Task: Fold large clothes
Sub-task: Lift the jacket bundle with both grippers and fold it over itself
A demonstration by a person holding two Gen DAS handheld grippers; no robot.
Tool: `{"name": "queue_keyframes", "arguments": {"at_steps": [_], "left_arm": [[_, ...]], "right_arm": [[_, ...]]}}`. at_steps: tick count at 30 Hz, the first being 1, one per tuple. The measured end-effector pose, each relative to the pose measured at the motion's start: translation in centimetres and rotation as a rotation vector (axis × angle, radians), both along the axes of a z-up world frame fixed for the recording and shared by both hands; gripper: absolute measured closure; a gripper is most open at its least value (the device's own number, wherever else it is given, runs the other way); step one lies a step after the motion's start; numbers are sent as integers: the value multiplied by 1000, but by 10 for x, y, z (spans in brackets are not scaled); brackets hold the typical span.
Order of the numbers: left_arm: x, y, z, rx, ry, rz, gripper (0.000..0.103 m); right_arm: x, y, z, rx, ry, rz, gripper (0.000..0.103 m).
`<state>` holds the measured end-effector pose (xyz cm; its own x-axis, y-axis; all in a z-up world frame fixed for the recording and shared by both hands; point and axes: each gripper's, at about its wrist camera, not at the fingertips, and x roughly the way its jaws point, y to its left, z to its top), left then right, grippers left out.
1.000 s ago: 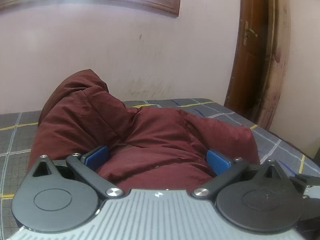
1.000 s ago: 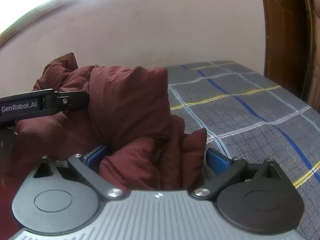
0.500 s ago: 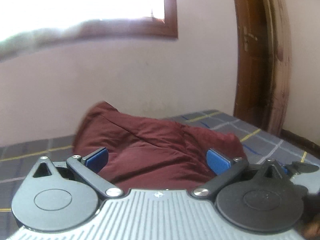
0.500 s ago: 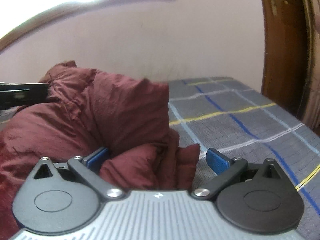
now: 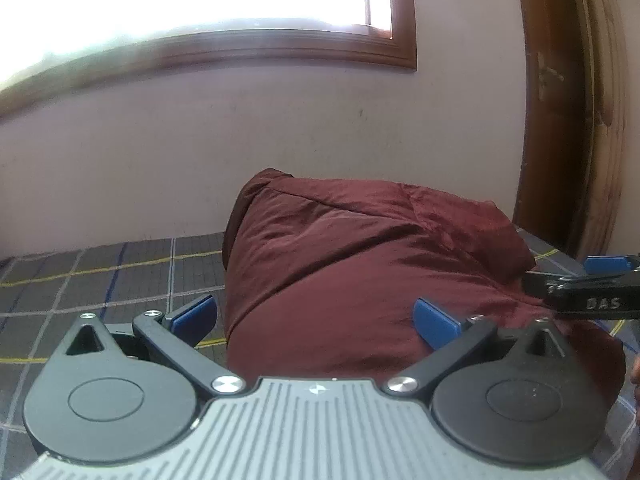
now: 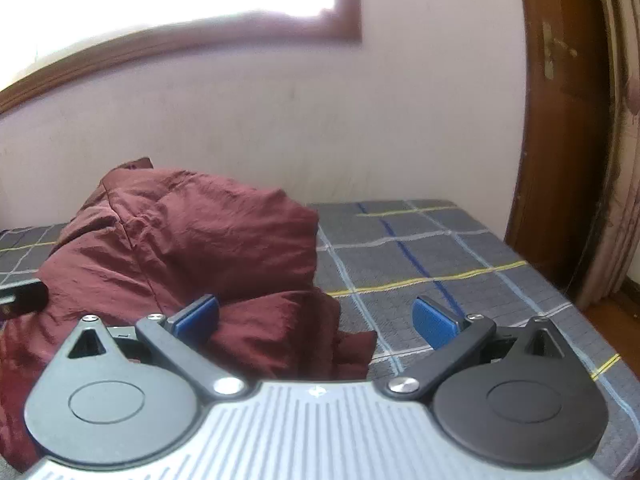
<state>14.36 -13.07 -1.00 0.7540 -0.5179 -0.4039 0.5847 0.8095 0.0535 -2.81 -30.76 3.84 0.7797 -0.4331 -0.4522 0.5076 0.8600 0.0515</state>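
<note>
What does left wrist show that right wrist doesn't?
Left wrist only: the right tool crossing in from the right edge, and checked sheet left of the garment.
Right wrist only: a wide stretch of sheet right of the garment, and its crumpled near end.
Both: maroon garment bunched on the bed, window, wooden door frame, open tool fingers.

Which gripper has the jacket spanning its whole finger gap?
The left gripper: jacket fills nearly its whole gap. The right gripper has cloth only on its left half.
</note>
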Motion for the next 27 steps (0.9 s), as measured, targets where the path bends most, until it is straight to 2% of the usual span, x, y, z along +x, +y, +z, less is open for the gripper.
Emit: {"name": "queue_keyframes", "arguments": {"at_steps": [4, 16, 23, 25, 27], "left_arm": [[2, 1, -4, -10, 12, 5, 0], [5, 4, -13, -25, 40, -5, 0], [10, 10, -9, -13, 38, -41, 0], [17, 19, -5, -33, 60, -61, 0], [27, 31, -1, -84, 99, -84, 0]], "right_arm": [[-11, 3, 3, 19, -17, 4, 0], [-21, -13, -27, 142, 1, 14, 0], [-19, -22, -37, 205, 22, 43, 0], [-19, -28, -41, 237, 21, 57, 0], [-18, -36, -44, 287, 17, 73, 0]]}}
